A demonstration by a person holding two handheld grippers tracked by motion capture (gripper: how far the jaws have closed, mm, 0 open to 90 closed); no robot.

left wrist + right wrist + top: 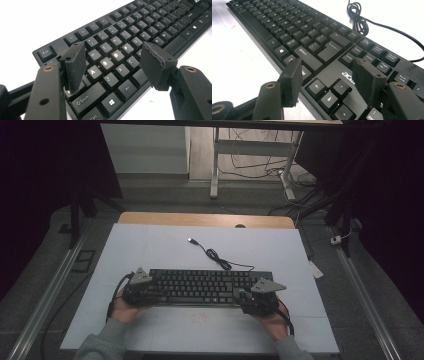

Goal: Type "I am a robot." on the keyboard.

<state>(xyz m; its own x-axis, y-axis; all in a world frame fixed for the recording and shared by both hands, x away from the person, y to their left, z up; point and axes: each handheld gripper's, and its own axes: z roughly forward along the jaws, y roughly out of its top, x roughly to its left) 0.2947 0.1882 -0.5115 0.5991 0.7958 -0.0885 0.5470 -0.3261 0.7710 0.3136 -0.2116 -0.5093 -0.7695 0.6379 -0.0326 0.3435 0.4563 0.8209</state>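
Observation:
A black keyboard (210,286) lies flat on the white mat (150,245). Its coiled cable (217,256) runs back to a USB plug (191,240). My left gripper (158,293) sits at the keyboard's left end. In the left gripper view the keyboard (150,27) runs off to the upper right, and the left gripper (115,62) is open, its pads spread over the letter keys with nothing pinched. My right gripper (242,295) sits at the right end. In the right gripper view the right gripper (329,80) stands open above the arrow keys of the keyboard (287,27), the cable (358,20) behind.
A wooden table edge (200,219) shows behind the mat. Beyond it stand a desk frame (215,165) and loose wires on the floor (260,170). Metal rails (50,290) run along both sides of the table. The person's hands and grey sleeves (105,342) come in from below.

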